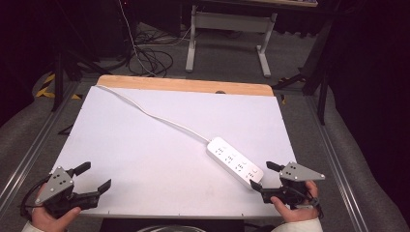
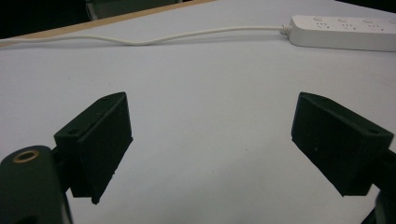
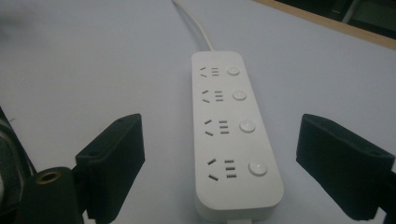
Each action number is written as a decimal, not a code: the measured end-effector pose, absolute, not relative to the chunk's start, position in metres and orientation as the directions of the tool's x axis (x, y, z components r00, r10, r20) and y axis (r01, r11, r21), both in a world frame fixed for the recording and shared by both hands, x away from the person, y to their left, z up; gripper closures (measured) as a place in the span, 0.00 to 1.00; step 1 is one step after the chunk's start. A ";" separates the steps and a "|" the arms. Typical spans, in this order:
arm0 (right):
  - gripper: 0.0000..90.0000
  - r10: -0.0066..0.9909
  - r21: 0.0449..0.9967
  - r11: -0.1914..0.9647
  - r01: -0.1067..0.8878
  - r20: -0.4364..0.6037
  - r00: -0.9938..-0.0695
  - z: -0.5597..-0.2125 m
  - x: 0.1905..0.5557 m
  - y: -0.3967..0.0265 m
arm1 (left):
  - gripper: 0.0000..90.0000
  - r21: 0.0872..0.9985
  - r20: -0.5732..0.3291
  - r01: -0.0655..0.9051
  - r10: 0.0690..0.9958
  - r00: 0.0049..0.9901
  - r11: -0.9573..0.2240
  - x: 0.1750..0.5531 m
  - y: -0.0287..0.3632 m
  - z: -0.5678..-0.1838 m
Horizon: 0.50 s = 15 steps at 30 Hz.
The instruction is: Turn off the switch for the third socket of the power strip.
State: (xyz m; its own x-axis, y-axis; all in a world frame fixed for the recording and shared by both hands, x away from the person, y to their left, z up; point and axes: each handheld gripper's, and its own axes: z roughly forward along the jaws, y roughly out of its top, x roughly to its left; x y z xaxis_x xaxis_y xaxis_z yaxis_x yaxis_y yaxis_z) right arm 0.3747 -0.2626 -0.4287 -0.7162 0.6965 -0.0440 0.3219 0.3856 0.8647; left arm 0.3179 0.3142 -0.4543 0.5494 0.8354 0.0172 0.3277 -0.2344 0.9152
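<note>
A white power strip (image 1: pixel 235 162) with several sockets and round buttons lies flat on the white table (image 1: pixel 145 145), right of centre. Its white cord (image 1: pixel 150 113) runs to the far left corner. My right gripper (image 1: pixel 265 176) stands open at the strip's near end. In the right gripper view the power strip (image 3: pixel 233 130) lies between the spread jaws without touching them. My left gripper (image 1: pixel 94 176) rests open near the front left corner, nothing between its jaws. From the left gripper view the power strip (image 2: pixel 343 31) and cord (image 2: pixel 154 39) lie far ahead.
A wooden strip (image 1: pixel 183 85) borders the table's far edge. Beyond it stand a white desk frame (image 1: pixel 227 34) and loose cables (image 1: pixel 150 58) on the floor. Grey rails (image 1: pixel 338 169) run along both sides of the table.
</note>
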 end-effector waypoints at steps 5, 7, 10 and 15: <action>0.18 0.692 0.868 0.392 0.305 -0.060 -0.719 -0.419 0.381 -0.259 | 0.14 0.914 0.018 0.329 0.836 0.549 -0.236 0.318 0.314 -0.454; 0.18 0.689 0.867 0.396 0.302 -0.063 -0.722 -0.415 0.384 -0.257 | 0.14 0.916 0.020 0.326 0.836 0.548 -0.236 0.318 0.314 -0.454; 0.18 0.684 0.866 0.403 0.295 -0.072 -0.726 -0.411 0.388 -0.253 | 0.14 0.916 0.014 0.329 0.837 0.547 -0.231 0.318 0.314 -0.454; 0.18 0.679 0.863 0.415 0.289 -0.083 -0.729 -0.405 0.396 -0.247 | 0.15 0.916 0.014 0.328 0.837 0.547 -0.230 0.318 0.314 -0.454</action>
State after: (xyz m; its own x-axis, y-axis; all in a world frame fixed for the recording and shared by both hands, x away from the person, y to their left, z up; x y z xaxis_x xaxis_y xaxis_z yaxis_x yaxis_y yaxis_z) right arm 0.3956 -0.2474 -0.4050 -0.7291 0.6794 -0.0825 0.2890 0.4149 0.8627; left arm 0.3178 0.3144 -0.4543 0.5468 0.8372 0.0142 0.3281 -0.2298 0.9162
